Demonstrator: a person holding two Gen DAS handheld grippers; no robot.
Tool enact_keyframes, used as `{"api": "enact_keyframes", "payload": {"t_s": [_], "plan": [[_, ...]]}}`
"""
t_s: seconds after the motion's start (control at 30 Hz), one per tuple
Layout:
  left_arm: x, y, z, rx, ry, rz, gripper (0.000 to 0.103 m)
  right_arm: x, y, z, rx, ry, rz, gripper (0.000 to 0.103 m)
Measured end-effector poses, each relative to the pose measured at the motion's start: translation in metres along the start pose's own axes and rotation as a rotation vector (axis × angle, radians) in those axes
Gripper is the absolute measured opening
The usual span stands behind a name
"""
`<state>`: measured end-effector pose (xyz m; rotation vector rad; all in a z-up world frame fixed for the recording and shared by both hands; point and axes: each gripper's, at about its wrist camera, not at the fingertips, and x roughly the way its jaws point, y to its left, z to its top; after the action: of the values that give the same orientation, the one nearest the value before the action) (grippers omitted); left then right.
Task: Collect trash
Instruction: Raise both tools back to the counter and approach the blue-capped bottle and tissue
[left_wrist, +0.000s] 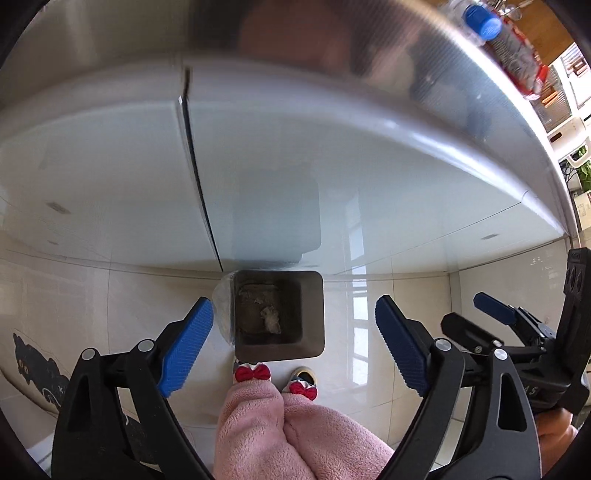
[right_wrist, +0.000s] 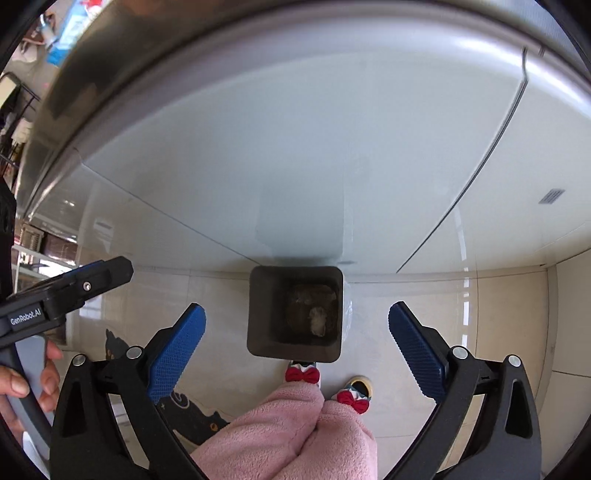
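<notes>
Gripper (left_wrist: 293, 343) spread; bin (left_wrist: 314, 317) holds trash (left_wrist: 271, 319).

One square dark bin (left_wrist: 314, 317) is seen on the floor. Beside the bin, two slippers with red bows (left_wrist: 253, 373) are counted. Inside the bin, one crumpled wad (left_wrist: 271, 321) is visible. Above the bin, on the counter, one blue-capped bottle (left_wrist: 506, 48) is seen.

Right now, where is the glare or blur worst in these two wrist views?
Left wrist view: the bottle at top right is motion-smeared, and window glare streaks the glossy floor beside the bin. Right wrist view: a bright streak along the counter edge; fisheye bends it into an arc.
</notes>
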<state>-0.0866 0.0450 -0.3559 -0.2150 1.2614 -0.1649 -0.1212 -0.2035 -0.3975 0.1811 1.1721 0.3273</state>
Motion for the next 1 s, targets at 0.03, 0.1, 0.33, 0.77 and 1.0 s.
{"api": "enact_keyframes", "payload": {"t_s": [0.03,0.1,0.33,0.77,1.0], "plan": [[-0.011,-0.004,0.004,0.008,-0.018,0.002,0.087,-0.014,0.001,0.006,-0.003,-0.013,0.005,0.100],[-0.032,-0.009,0.006,0.023,-0.049,0.004,0.089,-0.040,0.005,0.016,-0.012,-0.054,0.007,0.100],[-0.101,-0.026,0.032,0.067,-0.158,0.010,0.092,-0.113,0.022,0.047,-0.056,-0.196,-0.002,0.100],[-0.135,-0.023,0.091,0.117,-0.290,-0.054,0.086,-0.160,0.053,0.111,-0.089,-0.373,0.018,0.099],[-0.110,-0.016,0.120,0.127,-0.241,-0.058,0.076,-0.140,0.061,0.146,-0.072,-0.352,0.044,0.088]]}}
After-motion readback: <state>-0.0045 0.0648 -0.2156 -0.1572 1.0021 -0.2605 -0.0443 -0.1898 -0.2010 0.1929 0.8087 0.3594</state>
